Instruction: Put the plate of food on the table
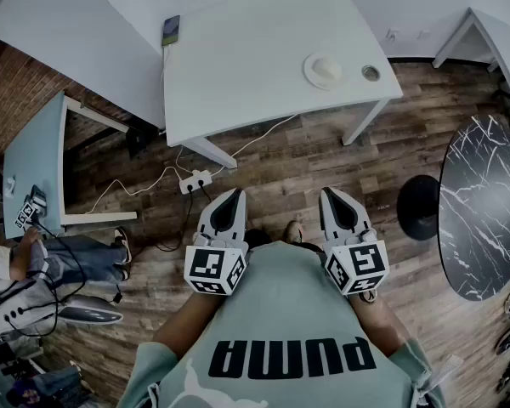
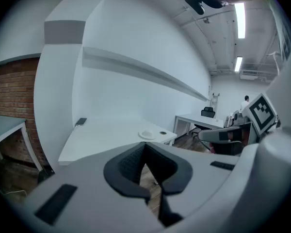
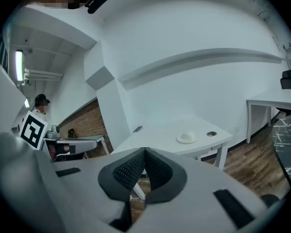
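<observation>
Plate of food (image 1: 326,70) already on white table (image 1: 238,66), hence left gripper (image 1: 230,198), right gripper (image 1: 334,196) idle before it, jaws pressed together.

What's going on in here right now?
A person stands holding the left gripper and right gripper out in front, both shut and empty. Ahead, the plate of food sits on the white table near its right end, beside a round cable hole. Neither gripper is near it.
</observation>
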